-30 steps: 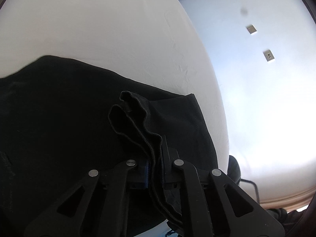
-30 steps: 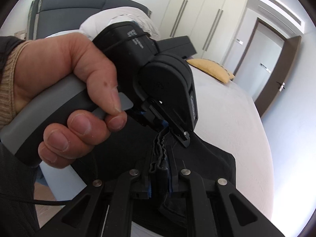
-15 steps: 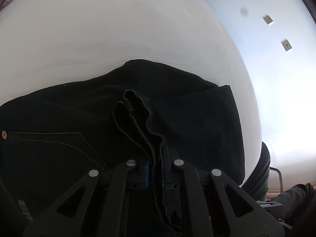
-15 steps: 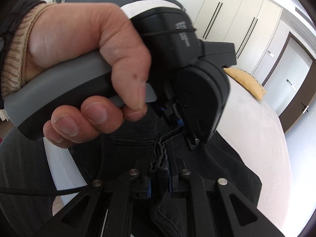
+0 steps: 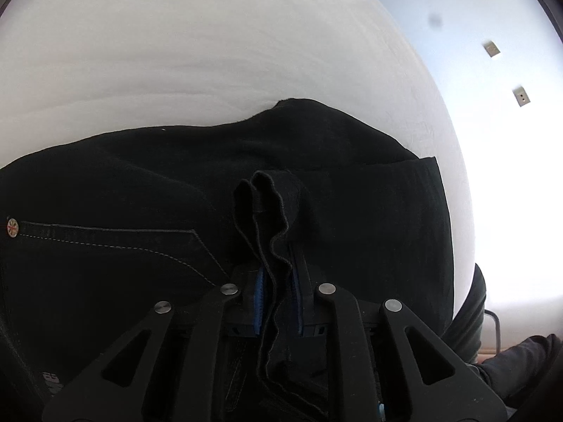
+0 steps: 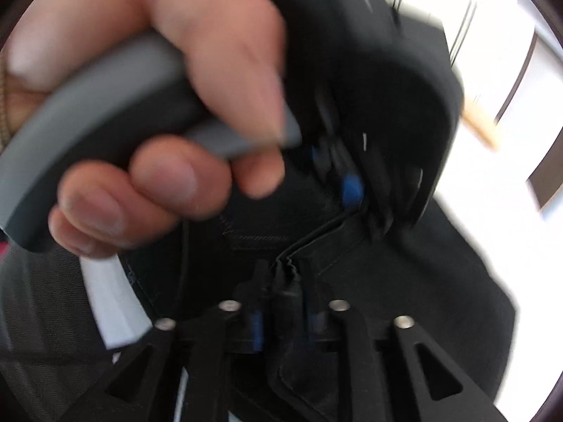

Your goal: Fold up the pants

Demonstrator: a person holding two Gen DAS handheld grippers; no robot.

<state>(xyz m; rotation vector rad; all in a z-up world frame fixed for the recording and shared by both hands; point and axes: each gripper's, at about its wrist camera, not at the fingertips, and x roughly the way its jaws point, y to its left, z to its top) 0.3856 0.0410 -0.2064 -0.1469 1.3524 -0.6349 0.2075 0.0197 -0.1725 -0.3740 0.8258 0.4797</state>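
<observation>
Left gripper [image 5: 276, 302]: blue-lined jaws are seen narrowly parted, w/ a bunched hem edge of the black denim pants [image 5: 211, 218] running up between them toward frame centre. The jaws have just been opening; a thin gap shows on each side of the fold, so the cloth is judged loose between the pads, not pinched. Whether one pad brushes it cannot be told.

Right gripper [image 6: 283, 302]: jaws are seen a bit wider apart, likewise just been opening, w/ a crumpled black hem standing free between them at lower centre. View is blurred, so contact is not certain; a release is judged.

Outward from the jaws: in both views the pants lie directly ahead and below, spread flat on the white bed sheet [image 5: 176, 52]. In the left view the long axis is read as running left to right across the frame; a stitched pocket seam and a small metal rivet [image 5: 12, 227] sit at mid left, the cloth's far edge at centre, bare sheet beyond to the top.

In the right view, the upper left is filled by the person's hand [image 6: 158, 105] on the grey handle of the left gripper, very close. Both grippers are thus about equally near the hem, side by side.

Judgement: the fold is laid down; hem being let go. Next move prob. calls for backing out w/o dragging cloth.
</observation>
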